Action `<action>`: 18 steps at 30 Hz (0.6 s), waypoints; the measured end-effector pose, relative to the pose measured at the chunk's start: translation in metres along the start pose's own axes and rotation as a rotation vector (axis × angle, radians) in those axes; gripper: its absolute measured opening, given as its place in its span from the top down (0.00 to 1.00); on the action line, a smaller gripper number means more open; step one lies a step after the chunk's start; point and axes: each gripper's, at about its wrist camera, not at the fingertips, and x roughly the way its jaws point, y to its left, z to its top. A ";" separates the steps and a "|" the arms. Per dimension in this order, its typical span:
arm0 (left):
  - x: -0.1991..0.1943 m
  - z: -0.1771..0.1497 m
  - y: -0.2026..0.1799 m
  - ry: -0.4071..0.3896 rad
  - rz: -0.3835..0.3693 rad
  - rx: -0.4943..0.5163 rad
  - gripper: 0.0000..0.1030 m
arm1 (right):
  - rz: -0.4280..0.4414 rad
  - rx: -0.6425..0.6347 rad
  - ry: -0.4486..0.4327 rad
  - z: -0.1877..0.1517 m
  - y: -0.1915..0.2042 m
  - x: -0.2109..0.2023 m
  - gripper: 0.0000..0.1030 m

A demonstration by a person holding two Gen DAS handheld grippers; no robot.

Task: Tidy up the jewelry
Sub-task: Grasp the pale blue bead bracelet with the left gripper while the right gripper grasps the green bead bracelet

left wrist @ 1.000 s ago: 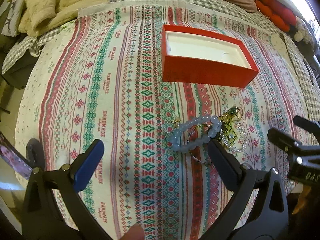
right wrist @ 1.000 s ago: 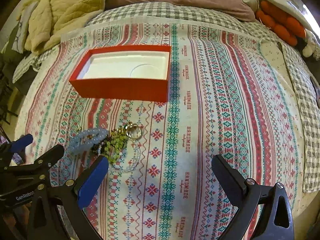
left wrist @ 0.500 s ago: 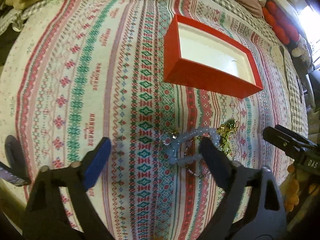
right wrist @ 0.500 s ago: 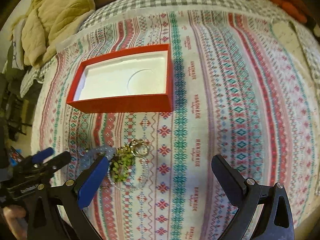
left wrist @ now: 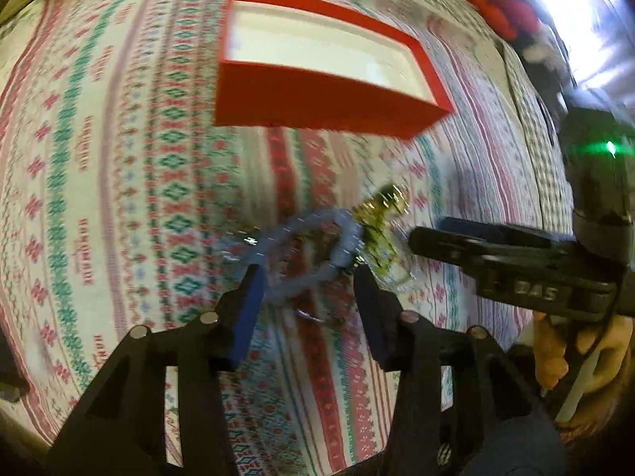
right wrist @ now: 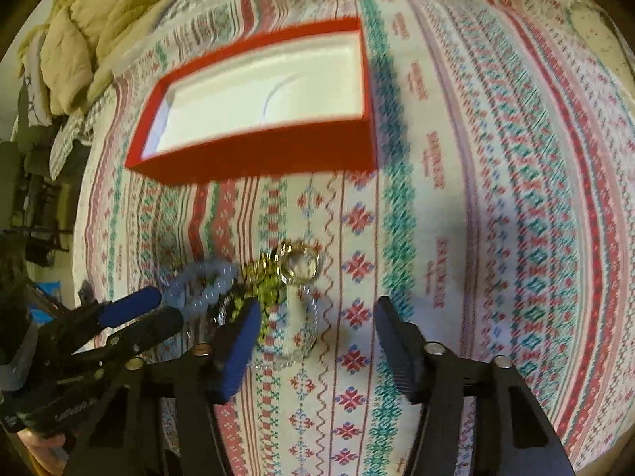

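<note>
Under me I see a cream woven bedspread (right wrist: 496, 198) with red and green stripes and the repeated word "HANDMADE"; a rumpled beige quilt (right wrist: 99, 27) lies at its far left corner. On the spread stands an open red cardboard box (left wrist: 317, 107) with a white moulded lining, and I see nothing in it. Nearer to me lies the jewelry heap: a pale blue beaded bracelet (left wrist: 317, 246), touching a green-and-gold chain tangle (right wrist: 266, 281), a gold ring (right wrist: 299, 263) and a clear beaded strand (right wrist: 309, 337).

My left gripper (left wrist: 307, 289) has just been closing; its jaws straddle the blue bracelet, pads apparently not yet pressing. My right gripper (right wrist: 317, 319) has also been closing, jaws apart around the clear strand. Its side reads "DAS" in the left view.
</note>
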 end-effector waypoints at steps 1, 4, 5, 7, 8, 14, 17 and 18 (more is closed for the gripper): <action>0.003 -0.001 -0.004 0.010 0.001 0.018 0.53 | -0.009 -0.006 0.008 -0.001 0.001 0.003 0.53; 0.014 -0.001 -0.012 0.033 0.031 0.060 0.53 | -0.039 -0.026 0.030 -0.004 0.005 0.013 0.59; 0.017 0.001 -0.015 0.030 0.044 0.071 0.54 | -0.051 -0.035 0.031 -0.004 0.007 0.015 0.60; 0.021 0.003 -0.018 0.022 0.063 0.087 0.59 | -0.088 -0.062 0.024 -0.006 0.012 0.019 0.64; 0.023 0.004 -0.019 0.023 0.076 0.094 0.60 | -0.106 -0.077 0.018 -0.007 0.013 0.020 0.68; 0.048 0.005 -0.035 0.034 0.115 0.109 0.74 | -0.137 -0.142 -0.013 -0.014 0.024 0.026 0.91; 0.044 0.004 -0.034 0.030 0.114 0.096 0.84 | -0.117 -0.132 -0.020 -0.014 0.021 0.024 0.95; 0.044 0.004 -0.035 0.026 0.111 0.090 0.84 | -0.109 -0.128 -0.023 -0.015 0.021 0.023 0.95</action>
